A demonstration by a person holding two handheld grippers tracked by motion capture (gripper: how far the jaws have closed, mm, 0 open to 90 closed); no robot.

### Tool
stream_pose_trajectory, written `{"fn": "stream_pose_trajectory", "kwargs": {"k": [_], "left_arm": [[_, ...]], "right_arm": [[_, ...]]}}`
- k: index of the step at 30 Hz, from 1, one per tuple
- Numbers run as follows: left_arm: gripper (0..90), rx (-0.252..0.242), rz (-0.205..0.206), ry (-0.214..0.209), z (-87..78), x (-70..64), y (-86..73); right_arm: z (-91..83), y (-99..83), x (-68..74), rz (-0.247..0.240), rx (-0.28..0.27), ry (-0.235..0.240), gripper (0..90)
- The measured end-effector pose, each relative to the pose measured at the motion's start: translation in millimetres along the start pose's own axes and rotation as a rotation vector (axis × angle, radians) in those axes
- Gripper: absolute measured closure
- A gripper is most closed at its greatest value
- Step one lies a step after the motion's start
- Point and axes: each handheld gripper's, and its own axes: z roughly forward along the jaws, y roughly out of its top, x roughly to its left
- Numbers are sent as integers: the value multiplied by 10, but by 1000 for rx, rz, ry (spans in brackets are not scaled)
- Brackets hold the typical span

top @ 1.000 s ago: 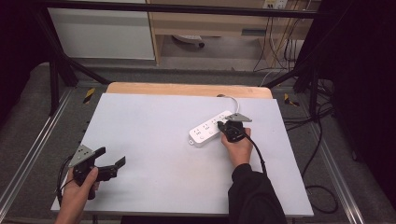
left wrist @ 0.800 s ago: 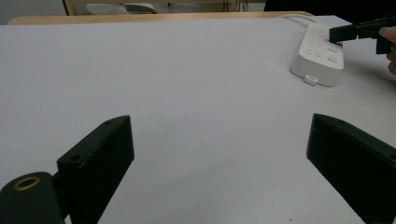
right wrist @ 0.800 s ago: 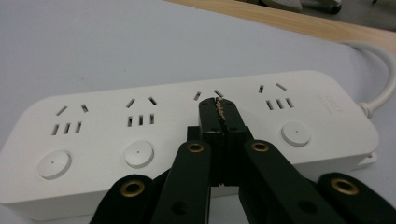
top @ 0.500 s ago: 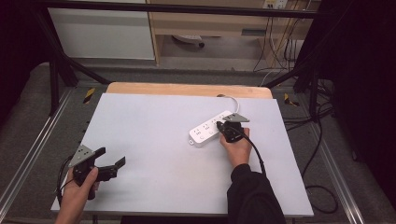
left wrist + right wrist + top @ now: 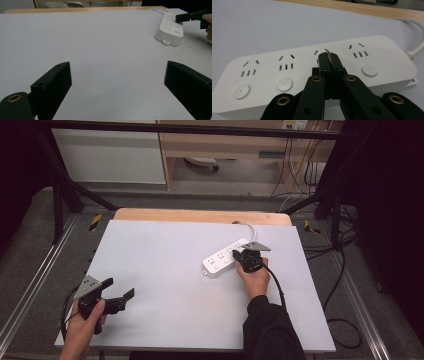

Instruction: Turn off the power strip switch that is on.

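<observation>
The right gripper (image 5: 329, 62) sits right over the white plastic four-socket power strip (image 5: 294, 72), jaws pressed together into a single narrow black tip, and that tip rests on or just above the strip's top face, by the third socket group and near where its round switch button should be. The button itself is hidden behind the jaws, so I cannot tell if the tip is actually pushing it.

Here is the risk as I read it: that tip is slim and sits close to the socket slots. If it comes down off-centre, it could slide off the button's edge and skid onto the slots instead. The strip lies loose on the pale grey table top (image 5: 165, 270), with nothing pinning it, so an angled push could also shove or swivel the whole strip, and its white cord (image 5: 248, 228), curling off toward the wooden table edge (image 5: 200, 215), would give little resistance.

From the high view, the power strip (image 5: 227, 257) lies diagonally on the right half of the table, the right gripper (image 5: 245, 257) over its nearer-right end, hand behind it.

The left gripper (image 5: 120, 292) hangs well apart at the near-left corner, jaws spread wide, empty. Its own view confirms it: two black jaws far apart with bare table between, the strip (image 5: 171, 30) well off ahead.
</observation>
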Motion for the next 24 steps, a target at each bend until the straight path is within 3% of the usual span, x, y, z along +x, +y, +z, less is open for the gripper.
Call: {"fn": "stream_pose_trajectory", "kwargs": {"k": [13, 16, 24], "left_arm": [[73, -1, 0, 3, -9, 4, 1], [74, -1, -3, 1, -8, 11, 0], [74, -2, -2, 0, -5, 6, 1]], "right_arm": [[-2, -16, 7, 1, -6, -3, 900], [-1, -33, -17, 29, -19, 6, 900], [1, -28, -10, 14, -13, 1, 900]]}}
